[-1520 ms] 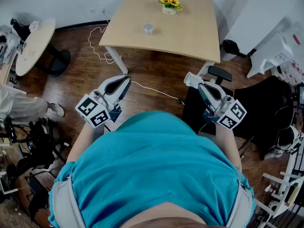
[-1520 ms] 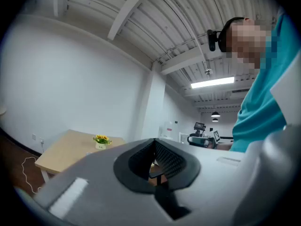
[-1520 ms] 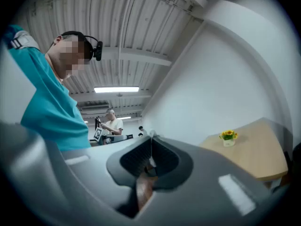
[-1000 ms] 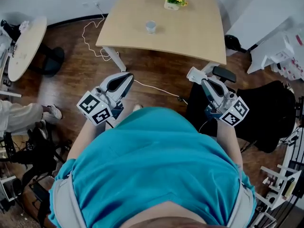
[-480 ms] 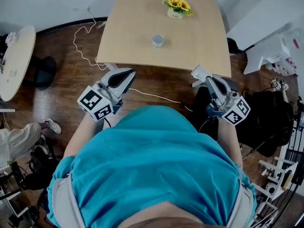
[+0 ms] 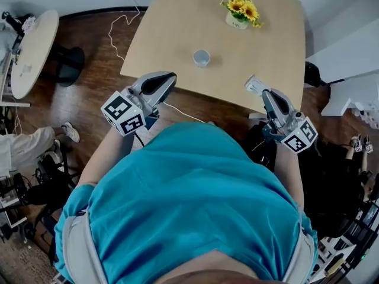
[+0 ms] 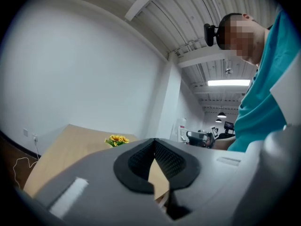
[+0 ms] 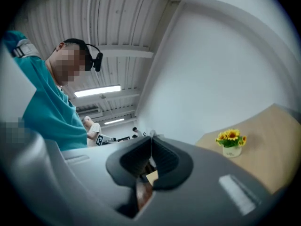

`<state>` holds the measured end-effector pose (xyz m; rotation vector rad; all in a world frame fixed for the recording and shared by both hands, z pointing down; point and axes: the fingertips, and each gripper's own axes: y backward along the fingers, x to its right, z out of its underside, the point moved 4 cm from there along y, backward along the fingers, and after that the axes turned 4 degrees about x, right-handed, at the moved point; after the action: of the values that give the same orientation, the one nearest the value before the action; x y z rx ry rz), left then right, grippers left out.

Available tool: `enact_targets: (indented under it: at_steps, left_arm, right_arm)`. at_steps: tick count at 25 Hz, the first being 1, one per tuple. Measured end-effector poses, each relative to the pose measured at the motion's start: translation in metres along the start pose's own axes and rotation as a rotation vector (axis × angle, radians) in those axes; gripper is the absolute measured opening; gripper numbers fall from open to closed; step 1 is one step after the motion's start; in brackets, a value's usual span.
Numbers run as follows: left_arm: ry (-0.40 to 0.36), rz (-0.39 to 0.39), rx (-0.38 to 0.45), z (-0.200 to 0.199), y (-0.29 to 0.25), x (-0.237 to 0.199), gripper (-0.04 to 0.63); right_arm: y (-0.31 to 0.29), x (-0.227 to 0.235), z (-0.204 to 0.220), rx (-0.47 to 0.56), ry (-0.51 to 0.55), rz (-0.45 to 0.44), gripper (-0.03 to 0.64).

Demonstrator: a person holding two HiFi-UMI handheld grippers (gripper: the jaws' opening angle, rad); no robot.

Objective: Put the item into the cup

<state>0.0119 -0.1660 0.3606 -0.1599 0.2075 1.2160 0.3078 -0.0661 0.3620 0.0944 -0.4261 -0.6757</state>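
Observation:
A small clear cup (image 6: 201,57) stands upright near the middle of the light wooden table (image 6: 172,22). My left gripper (image 6: 168,76) hovers at the table's near edge, below and left of the cup, jaws shut and empty (image 7: 154,143). To the right, my right gripper (image 6: 254,86) is over the near edge as well, shut on a small white item (image 6: 251,83) that pokes out at the jaw tips (image 8: 151,134). In both gripper views the cup is hidden behind the gripper bodies.
A pot of sunflowers (image 6: 239,12) sits at the table's far side, beyond the cup. A round side table (image 6: 32,46) and a seated person's leg (image 6: 29,144) are at the left. A cable (image 6: 121,31) lies on the floor. A black chair (image 6: 328,176) is at the right.
The person has stepped up to the table. The cup and flowers are closer, and both grippers have gone from over the floor to the table's near edge, still shut.

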Motion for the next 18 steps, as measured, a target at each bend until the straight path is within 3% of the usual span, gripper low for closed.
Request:
enact_targets:
  at_steps: [3, 7, 18]
  left_arm:
    - [0.042, -0.048, -0.001, 0.001, -0.017, -0.010, 0.002]
    - [0.038, -0.080, -0.024, 0.005, -0.027, -0.029, 0.003]
    - [0.011, -0.012, -0.092, 0.019, -0.028, -0.101, 0.003]
  right_arm:
    - [-0.018, 0.033, -0.006, -0.031, 0.003, -0.048, 0.008]
    - [-0.043, 0.052, -0.006, -0.071, 0.027, -0.083, 0.008]
    - [-0.136, 0.072, 0.031, -0.267, 0.118, -0.067, 0.008]
